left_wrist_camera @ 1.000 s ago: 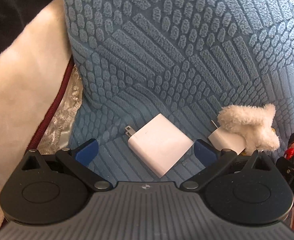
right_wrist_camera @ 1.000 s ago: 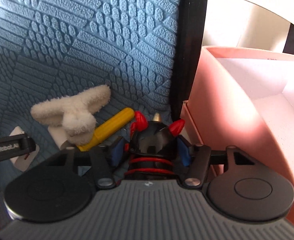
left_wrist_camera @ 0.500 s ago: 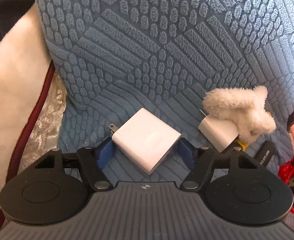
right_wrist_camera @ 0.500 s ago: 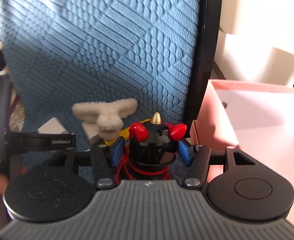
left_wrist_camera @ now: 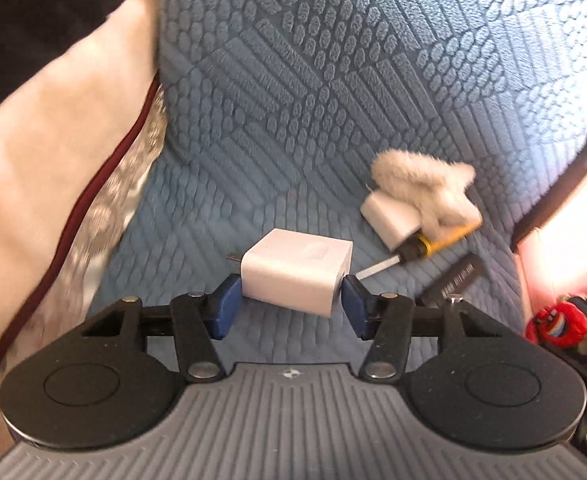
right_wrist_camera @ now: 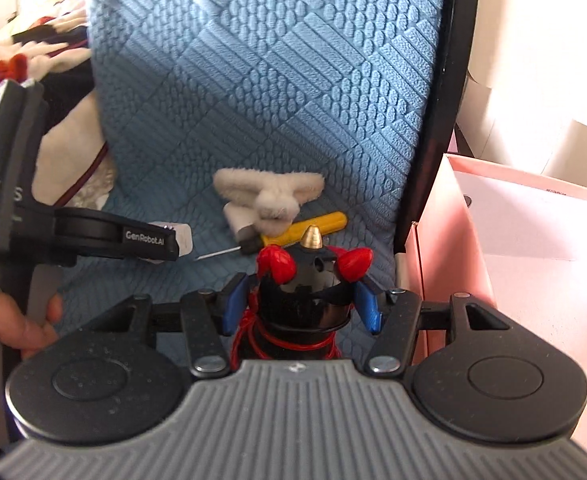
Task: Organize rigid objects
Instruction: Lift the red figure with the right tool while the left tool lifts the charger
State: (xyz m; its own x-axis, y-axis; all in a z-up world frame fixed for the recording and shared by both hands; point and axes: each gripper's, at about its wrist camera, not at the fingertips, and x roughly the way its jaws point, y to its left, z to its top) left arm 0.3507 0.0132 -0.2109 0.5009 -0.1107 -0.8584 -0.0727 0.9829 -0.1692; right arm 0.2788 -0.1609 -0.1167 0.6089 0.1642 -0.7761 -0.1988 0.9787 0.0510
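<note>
My left gripper (left_wrist_camera: pixel 289 300) is shut on a white charger block (left_wrist_camera: pixel 295 276) and holds it above the blue textured cushion (left_wrist_camera: pixel 333 80). My right gripper (right_wrist_camera: pixel 299 300) is shut on a black and red toy figure (right_wrist_camera: pixel 305 292) with a gold tip, lifted above the cushion; the toy also shows at the right edge of the left wrist view (left_wrist_camera: pixel 565 320). A second white charger (left_wrist_camera: pixel 389 216), a fluffy white toy (left_wrist_camera: pixel 429 188) and a yellow-handled screwdriver (left_wrist_camera: pixel 433 246) lie together on the cushion. The left gripper (right_wrist_camera: pixel 149 240) shows in the right wrist view.
A pink open box (right_wrist_camera: pixel 533 260) stands to the right of the cushion, past a black frame edge (right_wrist_camera: pixel 437 100). A cream blanket (left_wrist_camera: pixel 41 168) and dark cloth lie to the left. A black flat stick (left_wrist_camera: pixel 453 280) lies near the screwdriver.
The left gripper closed on the white charger and lifted it off the cushion. The right gripper rose with the toy figure and drew back from the cushion.
</note>
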